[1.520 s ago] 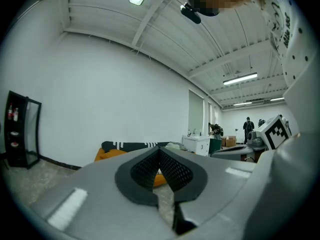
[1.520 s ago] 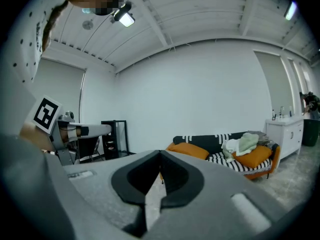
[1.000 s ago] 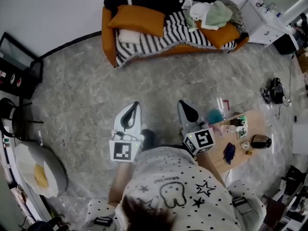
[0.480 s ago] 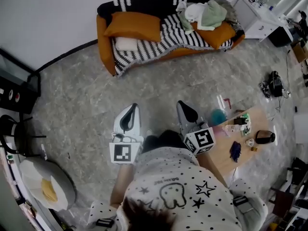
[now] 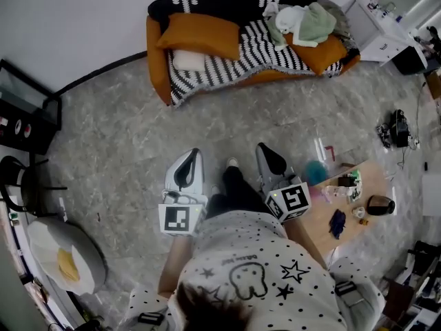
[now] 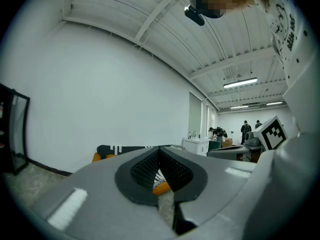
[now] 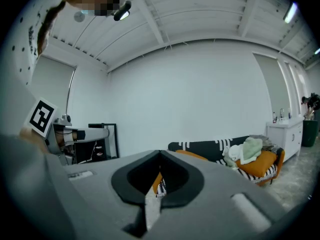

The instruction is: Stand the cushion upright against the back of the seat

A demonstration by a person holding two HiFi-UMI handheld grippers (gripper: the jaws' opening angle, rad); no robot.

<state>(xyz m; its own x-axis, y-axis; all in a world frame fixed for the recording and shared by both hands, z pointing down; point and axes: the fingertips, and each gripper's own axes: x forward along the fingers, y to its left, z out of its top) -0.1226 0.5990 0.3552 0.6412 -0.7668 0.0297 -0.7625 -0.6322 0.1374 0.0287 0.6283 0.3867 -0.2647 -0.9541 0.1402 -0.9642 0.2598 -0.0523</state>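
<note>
In the head view, the orange cushion [image 5: 200, 34] lies slumped on the left end of the sofa [image 5: 157, 61], tipped over a small white pillow [image 5: 189, 59] rather than standing against the backrest. A second orange cushion [image 5: 324, 52] at the right end is half buried under loose clothes [image 5: 303, 21]. The left gripper [image 5: 196, 151] and right gripper [image 5: 262, 145] are held side by side, pointing across the bare floor [image 5: 138, 150] at the sofa and well apart from it. A foot [image 5: 232, 163] is set forward between them, which suggests an approach. The low worktop [image 5: 344, 216] stands off to the right.

In the left gripper view, the fingers [image 6: 125, 184] are closed together on nothing. The sofa shows far beyond them.

In the right gripper view, the fingers [image 7: 190, 184] are likewise pressed together and empty. There is nothing within reach to grip yet, so they probably stay closed for carrying.
</note>
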